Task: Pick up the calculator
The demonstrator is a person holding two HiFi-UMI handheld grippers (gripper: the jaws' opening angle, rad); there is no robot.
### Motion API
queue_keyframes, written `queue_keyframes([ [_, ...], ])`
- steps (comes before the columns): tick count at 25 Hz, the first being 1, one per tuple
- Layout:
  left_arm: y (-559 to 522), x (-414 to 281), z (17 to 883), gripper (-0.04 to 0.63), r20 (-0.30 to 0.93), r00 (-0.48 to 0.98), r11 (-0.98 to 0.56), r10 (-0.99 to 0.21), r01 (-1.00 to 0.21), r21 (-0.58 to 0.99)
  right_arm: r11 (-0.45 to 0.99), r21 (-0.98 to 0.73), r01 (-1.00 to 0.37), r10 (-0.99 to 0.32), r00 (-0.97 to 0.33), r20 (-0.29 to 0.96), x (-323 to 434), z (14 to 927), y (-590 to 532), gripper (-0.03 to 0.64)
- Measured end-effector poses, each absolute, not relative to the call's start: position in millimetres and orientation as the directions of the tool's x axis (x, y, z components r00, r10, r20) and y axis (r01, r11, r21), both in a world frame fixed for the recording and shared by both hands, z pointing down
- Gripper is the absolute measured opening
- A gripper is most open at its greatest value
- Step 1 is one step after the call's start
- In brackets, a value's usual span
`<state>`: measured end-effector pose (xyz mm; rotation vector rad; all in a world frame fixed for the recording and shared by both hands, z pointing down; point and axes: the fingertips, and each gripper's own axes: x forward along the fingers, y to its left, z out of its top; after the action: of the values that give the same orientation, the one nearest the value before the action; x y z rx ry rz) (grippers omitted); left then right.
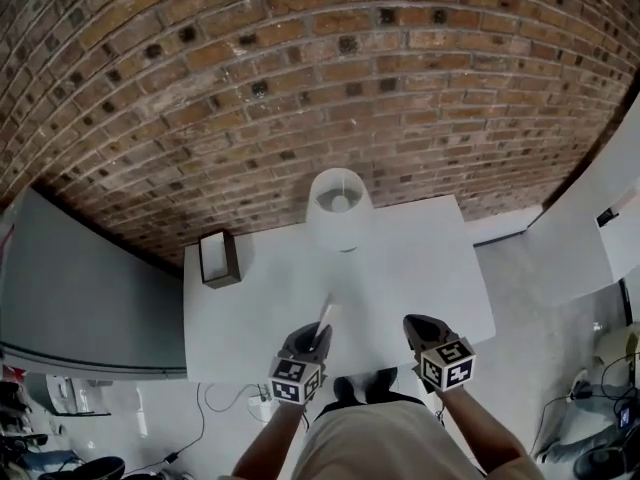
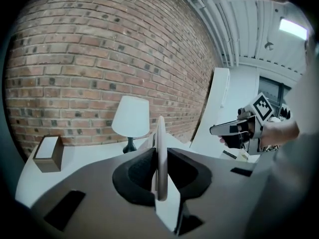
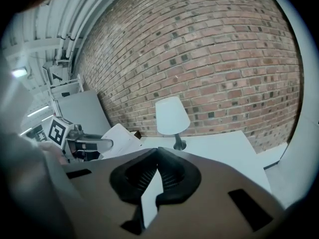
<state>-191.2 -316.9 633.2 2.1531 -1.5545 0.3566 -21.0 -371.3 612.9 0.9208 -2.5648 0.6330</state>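
Note:
The calculator (image 1: 324,318) is a thin white slab held edge-on above the near edge of the white table (image 1: 420,258). My left gripper (image 1: 313,336) is shut on it. In the left gripper view the black pads press both faces of the calculator (image 2: 160,131), which sticks out past the jaws of the left gripper (image 2: 160,156). The right gripper view shows the calculator (image 3: 119,136) from the side. My right gripper (image 1: 425,330) hovers level with the left one. Its jaws meet at the tips of the right gripper (image 3: 157,153) with nothing between them.
A white lamp (image 1: 338,208) stands at the table's far edge against the brick wall (image 1: 300,68). A small brown box (image 1: 219,258) sits at the far left corner. A grey panel (image 1: 80,298) stands to the table's left. The person's legs are at the near edge.

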Motion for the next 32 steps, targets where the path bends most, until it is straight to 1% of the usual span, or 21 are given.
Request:
queue_keyframes([
  [8, -290, -238, 597, 0.078, 0.410, 0.331, -0.242, -0.850, -0.937, 0.253, 0.726, -0.209, -0.655, -0.534, -0.729, 0.428, -57, 578, -348, 0.012],
  [15, -271, -272, 574, 0.078, 0.350, 0.318, -0.236, -0.881, -0.937, 0.257, 0.767, -0.090, -0.635, -0.577, -0.745, 0.335, -86, 547, -333, 0.012],
  [24, -248, -303, 553, 0.078, 0.306, 0.305, -0.225, -0.902, -0.936, 0.269, 0.760, -0.048, -0.649, -0.611, -0.737, 0.290, -102, 525, -318, 0.011],
  [32, -253, -319, 532, 0.078, 0.261, 0.252, -0.195, -0.932, -0.955, 0.225, 0.796, -0.016, -0.605, -0.581, -0.771, 0.260, -112, 509, -326, 0.011],
])
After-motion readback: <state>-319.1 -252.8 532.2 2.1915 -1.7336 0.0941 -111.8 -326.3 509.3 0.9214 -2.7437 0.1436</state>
